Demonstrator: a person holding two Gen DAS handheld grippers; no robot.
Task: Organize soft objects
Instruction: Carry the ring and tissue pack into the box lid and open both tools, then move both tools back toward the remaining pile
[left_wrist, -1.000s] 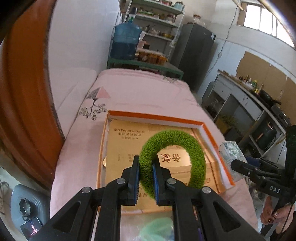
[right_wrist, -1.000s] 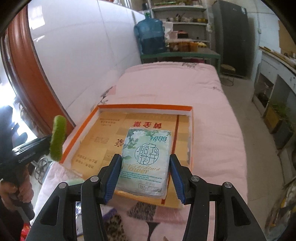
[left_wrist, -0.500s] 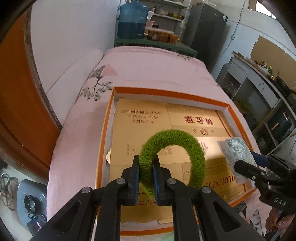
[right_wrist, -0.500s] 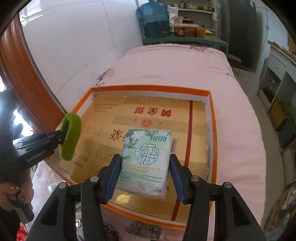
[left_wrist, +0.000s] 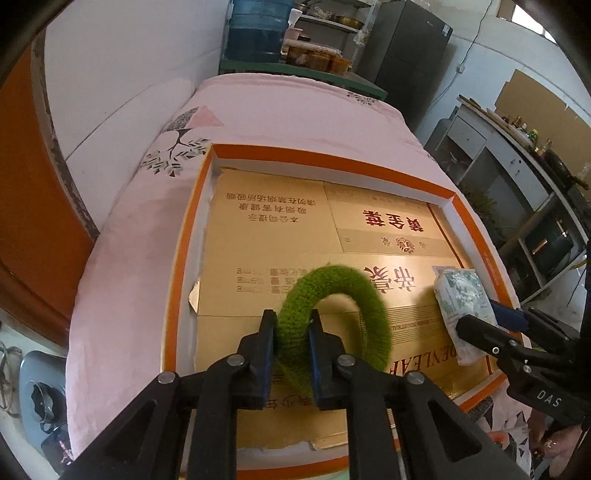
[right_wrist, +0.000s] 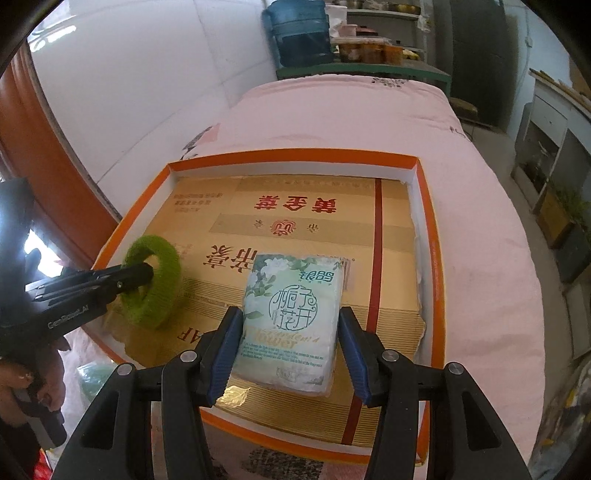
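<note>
A fuzzy green ring (left_wrist: 332, 280) stands upright between the pads of my left gripper (left_wrist: 291, 317), low over the gold cardboard lining (left_wrist: 258, 258) of an orange-rimmed box (left_wrist: 295, 155). The jaws are opening, but the pads still touch the ring. My right gripper (right_wrist: 290, 314) is shut on a pale green tissue pack (right_wrist: 295, 280) with flower print, held just over the box's near right part. In the right wrist view, the ring (right_wrist: 162, 266) and left gripper (right_wrist: 147, 273) are at the box's near left corner. In the left wrist view, the pack (left_wrist: 461, 295) and right gripper (left_wrist: 476, 325) are on the right.
The box rim (right_wrist: 295, 157) lies on a pink quilt (left_wrist: 295, 103) beside a white wall and an orange wooden frame. A person's hand (right_wrist: 22, 373) holds the left gripper. Something pale green (right_wrist: 92, 376) lies near the box's front left. Shelves, a water jug and a dark fridge stand behind.
Both grippers have sunk toward the box with their loads, and the view tilted further down. The left jaws stand slightly wider around the ring.
</note>
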